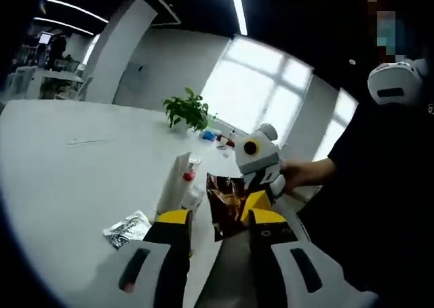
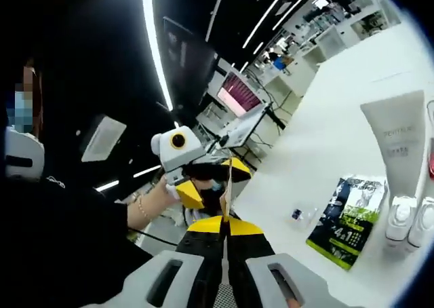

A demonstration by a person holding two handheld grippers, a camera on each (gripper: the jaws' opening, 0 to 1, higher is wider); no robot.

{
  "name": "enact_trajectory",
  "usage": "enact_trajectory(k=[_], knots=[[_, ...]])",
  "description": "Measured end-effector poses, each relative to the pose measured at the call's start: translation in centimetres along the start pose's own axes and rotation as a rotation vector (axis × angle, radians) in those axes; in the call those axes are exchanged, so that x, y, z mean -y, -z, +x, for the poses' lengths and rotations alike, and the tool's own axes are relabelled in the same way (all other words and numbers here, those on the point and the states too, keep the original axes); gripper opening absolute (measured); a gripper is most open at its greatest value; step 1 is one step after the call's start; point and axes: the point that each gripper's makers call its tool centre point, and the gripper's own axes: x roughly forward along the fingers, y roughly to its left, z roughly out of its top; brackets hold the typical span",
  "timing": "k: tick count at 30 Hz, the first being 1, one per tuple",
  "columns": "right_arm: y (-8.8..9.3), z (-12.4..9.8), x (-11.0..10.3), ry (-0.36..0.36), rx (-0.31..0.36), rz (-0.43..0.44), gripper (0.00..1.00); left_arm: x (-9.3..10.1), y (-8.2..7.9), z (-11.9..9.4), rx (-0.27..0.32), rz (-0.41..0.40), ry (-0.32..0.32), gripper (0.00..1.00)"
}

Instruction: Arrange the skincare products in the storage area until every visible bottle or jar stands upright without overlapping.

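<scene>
The left gripper [image 1: 218,220] is raised off the white table [image 1: 61,159], its yellow-tipped jaws standing apart; a brown glossy sachet [image 1: 227,203] hangs just beyond them, and whether the tips touch it cannot be told. In the right gripper view the right gripper [image 2: 224,223] has its jaws pressed together on the thin edge of that sachet [image 2: 227,186], carrying it in the air between the two grippers, off the table's near edge.

On the table, from left to right in the left gripper view: a flat silver-and-black packet [image 1: 126,229] lying down, then an upright white tube [image 1: 174,183], with a small clear bottle [image 1: 193,196] and a red-topped bottle [image 1: 190,174] just beside it. A potted plant [image 1: 187,110] stands towards the far edge.

Risk, as a judgement: the hold is on a thin edge only, so the sachet could slip or twist in a handover. Lowering it close to the tube could topple the standing bottles or overlap the lying packet.
</scene>
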Motion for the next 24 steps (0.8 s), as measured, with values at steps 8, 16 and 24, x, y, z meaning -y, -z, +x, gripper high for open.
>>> enact_trajectory(k=[8, 16, 24], knots=[[0.4, 0.7, -0.9, -0.04, 0.043, 0.067, 0.0, 0.2, -0.3, 0.4, 0.077, -0.096, -0.004, 0.11], [0.1, 0.3, -0.5, -0.002, 0.075, -0.024, 0.0, 1.0, -1.4, 0.5, 0.115, -0.126, 0.017, 0.05], [0.7, -1.0, 0.0, 0.061, -0.061, -0.299, 0.05, 0.6, -2.4, -0.4, 0.011, 0.007, -0.012, 0.04]])
